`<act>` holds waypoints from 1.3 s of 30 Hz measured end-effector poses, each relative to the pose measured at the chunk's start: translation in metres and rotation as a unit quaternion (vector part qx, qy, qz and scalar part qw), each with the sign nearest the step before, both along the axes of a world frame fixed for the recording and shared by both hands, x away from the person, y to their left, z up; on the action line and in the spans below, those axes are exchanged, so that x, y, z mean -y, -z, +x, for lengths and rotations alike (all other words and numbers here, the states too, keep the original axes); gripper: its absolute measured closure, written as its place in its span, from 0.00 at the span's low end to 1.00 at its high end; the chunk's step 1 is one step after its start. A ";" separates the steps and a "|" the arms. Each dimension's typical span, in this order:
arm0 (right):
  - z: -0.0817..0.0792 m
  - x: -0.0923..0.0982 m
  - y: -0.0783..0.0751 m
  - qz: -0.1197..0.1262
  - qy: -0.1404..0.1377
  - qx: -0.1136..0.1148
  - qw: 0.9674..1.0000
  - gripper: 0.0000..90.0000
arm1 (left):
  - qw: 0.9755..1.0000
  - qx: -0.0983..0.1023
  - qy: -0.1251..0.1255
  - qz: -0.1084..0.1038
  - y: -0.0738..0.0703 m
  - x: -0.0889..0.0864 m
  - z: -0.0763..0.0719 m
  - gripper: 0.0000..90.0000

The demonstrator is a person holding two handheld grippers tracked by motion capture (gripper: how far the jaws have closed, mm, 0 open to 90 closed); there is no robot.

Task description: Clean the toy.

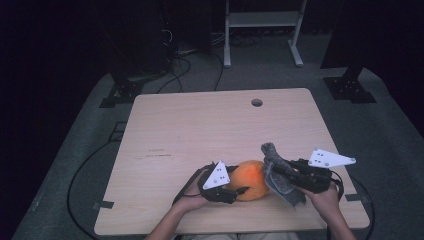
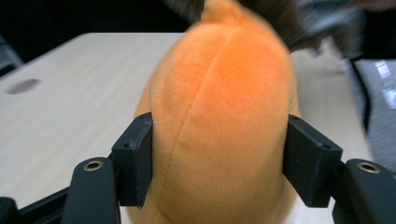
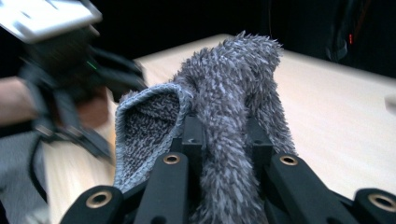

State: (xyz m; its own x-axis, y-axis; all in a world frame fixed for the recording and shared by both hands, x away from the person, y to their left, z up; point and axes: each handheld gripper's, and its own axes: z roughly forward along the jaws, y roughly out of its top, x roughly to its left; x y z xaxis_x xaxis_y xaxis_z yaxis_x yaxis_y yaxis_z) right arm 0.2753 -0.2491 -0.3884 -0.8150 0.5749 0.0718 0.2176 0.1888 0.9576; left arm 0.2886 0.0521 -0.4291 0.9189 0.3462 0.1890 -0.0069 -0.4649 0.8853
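Observation:
An orange plush toy [image 1: 250, 179] lies near the front edge of the wooden table [image 1: 200, 125]. My left gripper [image 1: 239, 181] comes at it from the left. In the left gripper view both pads press into the sides of the orange plush toy [image 2: 219, 93], so my left gripper [image 2: 219, 158] is shut on it. Just right of the toy, my right gripper [image 1: 276, 172] is shut on a grey fuzzy sock [image 1: 282, 189]. In the right gripper view the sock [image 3: 233, 79] stands up between the jaws of my right gripper [image 3: 224, 140], its cuff gaping at the left. The sock touches the toy's right side.
A round cable hole [image 1: 257, 102] sits near the table's far edge. On the carpet behind stand a white frame [image 1: 262, 30], dark stand feet at left [image 1: 120, 92] and right [image 1: 350, 87], and loose cables. The person's hands are at the front edge.

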 end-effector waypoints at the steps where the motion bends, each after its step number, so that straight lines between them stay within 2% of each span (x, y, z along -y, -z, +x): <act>1: -0.002 -0.005 -0.005 0.000 -0.006 0.010 1.000 0.83 | 1.000 0.010 -0.004 0.017 -0.002 -0.001 -0.001 0.37; 2: -0.006 -0.014 -0.010 -0.004 -0.016 0.022 1.000 0.83 | 1.000 0.012 -0.003 0.025 -0.004 -0.002 -0.001 0.37; 4: -0.011 -0.035 -0.017 -0.022 -0.041 0.037 0.998 0.83 | 1.000 0.006 -0.001 0.023 -0.008 -0.003 -0.002 0.38; 6: -0.009 -0.048 -0.014 -0.049 -0.044 0.036 0.997 0.83 | 1.000 -0.002 0.004 0.022 -0.011 -0.004 -0.004 0.38; 7: -0.006 -0.052 -0.008 -0.067 -0.040 0.024 0.997 0.83 | 1.000 -0.008 0.006 0.023 -0.010 -0.003 -0.005 0.38; 8: -0.001 -0.052 0.000 -0.067 -0.038 0.010 0.997 0.83 | 0.999 -0.008 0.009 0.032 -0.008 -0.003 -0.005 0.38; 9: 0.003 -0.050 0.008 -0.062 -0.037 -0.007 0.997 0.83 | 0.999 -0.009 0.013 0.032 -0.006 -0.003 -0.005 0.36; 11: 0.005 -0.045 0.018 -0.053 -0.041 -0.021 0.998 0.83 | 0.999 -0.030 0.022 0.009 -0.003 -0.006 -0.001 0.28; 13: 0.005 -0.039 0.021 -0.053 -0.041 -0.026 0.997 0.83 | 0.999 -0.049 0.020 -0.007 -0.004 -0.010 0.005 0.19; 15: 0.006 -0.034 0.022 -0.051 -0.041 -0.031 0.997 0.83 | 0.997 -0.070 0.010 -0.011 -0.001 -0.015 0.012 0.11; 17: 0.009 -0.028 0.024 -0.044 -0.048 -0.038 0.997 0.83 | 0.997 -0.082 0.002 -0.011 0.005 -0.017 0.016 0.08; 19: 0.012 -0.024 0.026 -0.046 -0.052 -0.040 0.997 0.83 | 0.995 -0.103 -0.002 -0.018 0.010 -0.016 0.019 0.07; 20: 0.012 -0.023 0.026 -0.049 -0.050 -0.040 0.997 0.83 | 0.994 -0.108 0.011 -0.018 0.011 -0.014 0.017 0.09; 21: 0.014 -0.019 0.027 -0.053 -0.042 -0.042 0.997 0.83 | 0.995 -0.100 0.018 -0.017 0.011 -0.014 0.015 0.16; 22: 0.015 -0.017 0.028 -0.055 -0.040 -0.044 0.997 0.83 | 0.996 -0.086 0.033 -0.009 0.010 -0.013 0.011 0.19; 25: 0.018 -0.005 0.031 -0.047 -0.033 -0.060 0.997 0.83 | 0.995 -0.084 0.057 -0.007 0.006 -0.014 0.009 0.23; 26: 0.017 -0.003 0.032 -0.048 -0.031 -0.062 0.996 0.83 | 0.995 -0.082 0.055 -0.009 0.006 -0.015 0.009 0.22; 27: 0.017 -0.001 0.032 -0.050 -0.031 -0.062 0.996 0.83 | 0.995 -0.087 0.045 -0.010 0.007 -0.015 0.010 0.19; 28: 0.016 -0.001 0.032 -0.050 -0.029 -0.062 0.996 0.83 | 0.995 -0.096 0.027 0.001 0.009 -0.013 0.013 0.15; 29: 0.016 0.000 0.032 -0.051 -0.027 -0.062 0.996 0.83 | 0.994 -0.104 0.021 0.008 0.011 -0.012 0.015 0.09; 31: 0.017 0.000 0.032 -0.052 -0.028 -0.062 0.996 0.83 | 0.992 -0.120 0.025 0.003 0.015 -0.010 0.017 0.08; 32: 0.016 -0.002 0.031 -0.054 -0.029 -0.061 0.996 0.83 | 0.993 -0.117 0.031 0.005 0.016 -0.010 0.016 0.11; 33: 0.016 -0.003 0.029 -0.056 -0.029 -0.059 0.996 0.83 | 0.994 -0.103 0.037 0.007 0.016 -0.010 0.014 0.16; 34: 0.015 -0.006 0.027 -0.059 -0.029 -0.056 0.996 0.83 | 0.996 -0.077 0.035 0.010 0.013 -0.010 0.010 0.22; 35: 0.013 -0.009 0.023 -0.061 -0.028 -0.050 0.996 0.83 | 0.997 -0.064 0.035 0.009 0.011 -0.011 0.008 0.28; 36: 0.012 -0.011 0.021 -0.061 -0.028 -0.045 0.997 0.83 | 0.999 -0.042 0.031 0.012 0.008 -0.011 0.006 0.30; 38: 0.008 -0.017 0.014 -0.058 -0.035 -0.032 0.997 0.83 | 0.999 -0.020 0.025 0.011 0.002 -0.011 0.003 0.34; 39: 0.007 -0.022 0.011 -0.050 -0.045 -0.029 0.997 0.83 | 0.999 -0.016 0.027 0.011 -0.001 -0.011 0.003 0.35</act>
